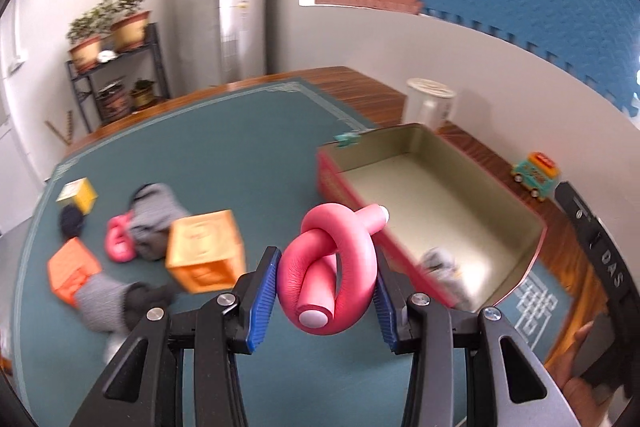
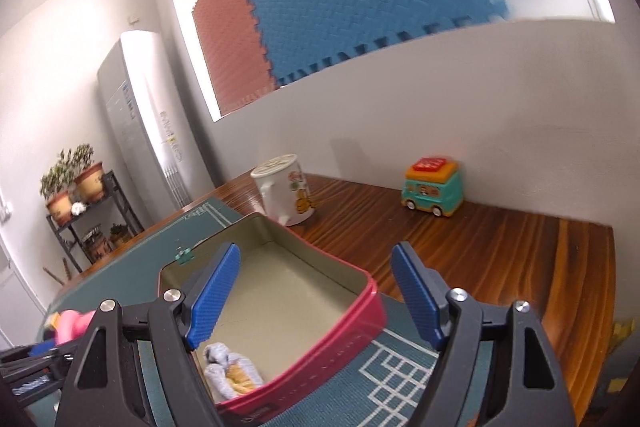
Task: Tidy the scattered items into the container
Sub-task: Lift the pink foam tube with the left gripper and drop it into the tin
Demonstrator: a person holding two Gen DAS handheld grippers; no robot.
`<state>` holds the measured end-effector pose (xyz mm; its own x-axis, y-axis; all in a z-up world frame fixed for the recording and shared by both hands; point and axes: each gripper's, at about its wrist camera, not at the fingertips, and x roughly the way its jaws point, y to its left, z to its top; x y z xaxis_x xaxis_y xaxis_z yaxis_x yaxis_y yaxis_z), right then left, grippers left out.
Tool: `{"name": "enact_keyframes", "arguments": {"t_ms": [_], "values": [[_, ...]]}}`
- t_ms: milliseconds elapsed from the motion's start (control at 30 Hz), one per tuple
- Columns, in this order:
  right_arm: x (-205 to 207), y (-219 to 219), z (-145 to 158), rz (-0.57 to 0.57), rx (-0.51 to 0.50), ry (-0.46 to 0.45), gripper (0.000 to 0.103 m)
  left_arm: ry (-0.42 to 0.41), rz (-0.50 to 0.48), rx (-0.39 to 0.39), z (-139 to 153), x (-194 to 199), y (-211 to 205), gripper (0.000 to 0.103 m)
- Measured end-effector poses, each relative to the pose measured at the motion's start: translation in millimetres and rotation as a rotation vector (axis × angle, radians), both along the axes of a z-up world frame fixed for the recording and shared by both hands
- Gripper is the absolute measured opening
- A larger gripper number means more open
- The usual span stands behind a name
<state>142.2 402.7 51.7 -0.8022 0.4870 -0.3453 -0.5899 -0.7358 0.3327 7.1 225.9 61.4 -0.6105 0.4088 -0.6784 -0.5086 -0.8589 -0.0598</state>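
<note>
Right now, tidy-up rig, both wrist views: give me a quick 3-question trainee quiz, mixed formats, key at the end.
1. True or false: the left gripper is shut on the pink knotted tube.
2. Multiple choice: what lies in the red tin? A) an orange block B) a bundled grey sock C) the toy van
3. Fill in: the right gripper holds ____.

Key
1. True: both blue pads press its sides.
2. B: the bundled grey sock sits in the near corner; the orange block is on the mat and the toy van on the bare table.
3. Nothing: its jaws stand open above the tin.
</note>
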Motion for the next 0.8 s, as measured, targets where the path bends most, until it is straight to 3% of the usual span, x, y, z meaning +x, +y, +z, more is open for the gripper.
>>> {"name": "enact_keyframes", "arguments": {"t_ms": [267,467,500,533,567,800], "values": [[5,6,-1,0.004,-0.016,0.019,0.081,-0.007,-0.106,-0.036,-9,-8,69,0.045],[6,7,-2,0.007,-0.023,0.020,0.081,-0.017,-0.159,-0.051,-17,-10,87,0.046],[5,8,-3,0.007,-0.025,0.020,0.081,-0.011,-0.161,-0.053,-17,-9,88,0.053],[5,8,-3,0.007,-0.026,0.018,0.081,-0.004,-0.163,-0.055,-17,-8,88,0.067],[5,7,-3,0.008,-0.025,0.016,0.081,0.002,-0.165,-0.057,-17,-7,88,0.072],[4,8,-4,0.005,-0.029,0.008,0.081,0.044,-0.142,-0.049,-9,-4,81,0.074]]}}
